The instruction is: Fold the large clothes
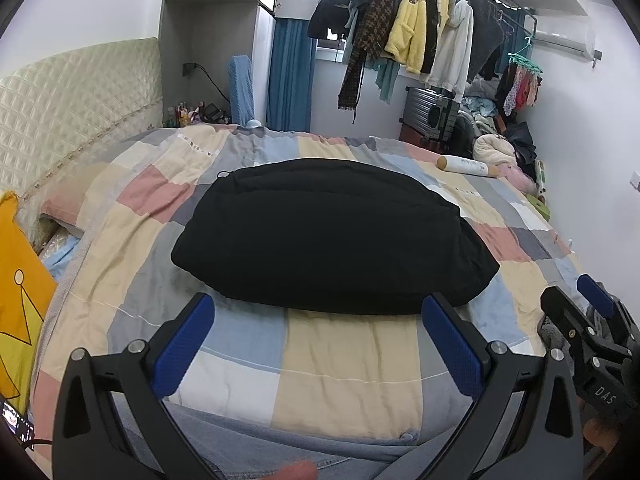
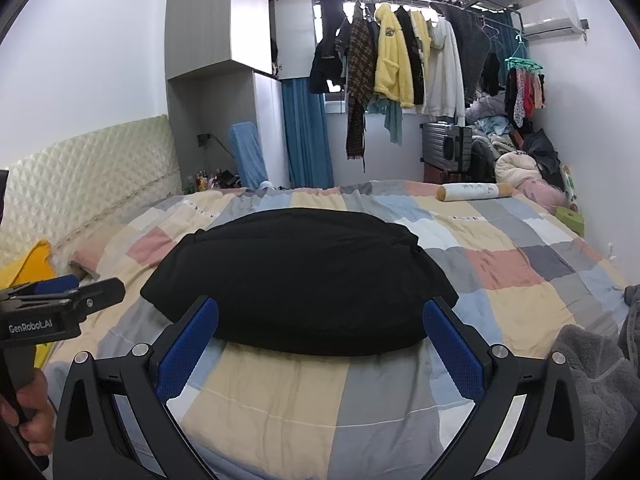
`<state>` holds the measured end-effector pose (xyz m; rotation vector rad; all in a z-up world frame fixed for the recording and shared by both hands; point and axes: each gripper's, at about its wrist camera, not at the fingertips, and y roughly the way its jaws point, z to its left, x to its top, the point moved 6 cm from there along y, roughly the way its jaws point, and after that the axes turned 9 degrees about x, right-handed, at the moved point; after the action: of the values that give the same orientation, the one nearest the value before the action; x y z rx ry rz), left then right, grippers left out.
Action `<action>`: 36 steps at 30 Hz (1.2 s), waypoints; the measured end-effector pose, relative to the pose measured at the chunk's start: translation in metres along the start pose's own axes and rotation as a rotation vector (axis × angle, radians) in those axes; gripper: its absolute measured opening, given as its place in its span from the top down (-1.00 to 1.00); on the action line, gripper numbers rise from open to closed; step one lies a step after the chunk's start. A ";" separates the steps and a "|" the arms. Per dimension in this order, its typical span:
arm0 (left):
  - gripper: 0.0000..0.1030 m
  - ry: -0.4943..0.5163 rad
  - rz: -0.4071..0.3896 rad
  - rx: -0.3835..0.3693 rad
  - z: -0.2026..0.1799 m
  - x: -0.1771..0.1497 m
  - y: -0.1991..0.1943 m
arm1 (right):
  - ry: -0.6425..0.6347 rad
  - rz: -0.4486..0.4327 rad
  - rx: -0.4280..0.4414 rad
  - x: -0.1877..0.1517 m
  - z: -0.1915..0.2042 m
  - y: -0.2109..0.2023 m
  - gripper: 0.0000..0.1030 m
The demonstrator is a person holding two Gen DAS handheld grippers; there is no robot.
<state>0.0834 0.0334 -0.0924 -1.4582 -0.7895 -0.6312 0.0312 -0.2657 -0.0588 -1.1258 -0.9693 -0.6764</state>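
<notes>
Both claws, left (image 1: 318,344) and right (image 2: 320,346), gape empty before folded black garment (image 1: 332,240) on bed (image 1: 352,364).

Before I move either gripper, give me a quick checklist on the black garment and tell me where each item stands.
1. Black garment folded into a compact bundle: ok.
2. It lies flat on the patchwork quilt: ok.
3. Left gripper fingers open, holding nothing: ok.
4. Right gripper fingers open, holding nothing: ok.
5. Both grippers short of the garment's near edge, not touching it: ok.
6. Sleeves tucked evenly inside: cannot tell.
</notes>
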 end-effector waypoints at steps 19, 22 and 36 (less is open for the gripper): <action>-1.00 -0.002 -0.002 0.013 -0.003 0.001 -0.007 | -0.001 0.006 0.002 -0.002 0.001 0.001 -1.00; -1.00 -0.003 -0.001 0.013 -0.003 0.000 -0.007 | -0.002 0.007 0.005 -0.003 0.002 0.000 -1.00; -1.00 -0.004 -0.001 0.015 -0.003 0.001 -0.008 | 0.002 0.011 0.013 -0.003 0.005 0.005 -1.00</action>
<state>0.0774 0.0305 -0.0865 -1.4456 -0.7971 -0.6217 0.0328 -0.2591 -0.0633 -1.1179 -0.9637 -0.6613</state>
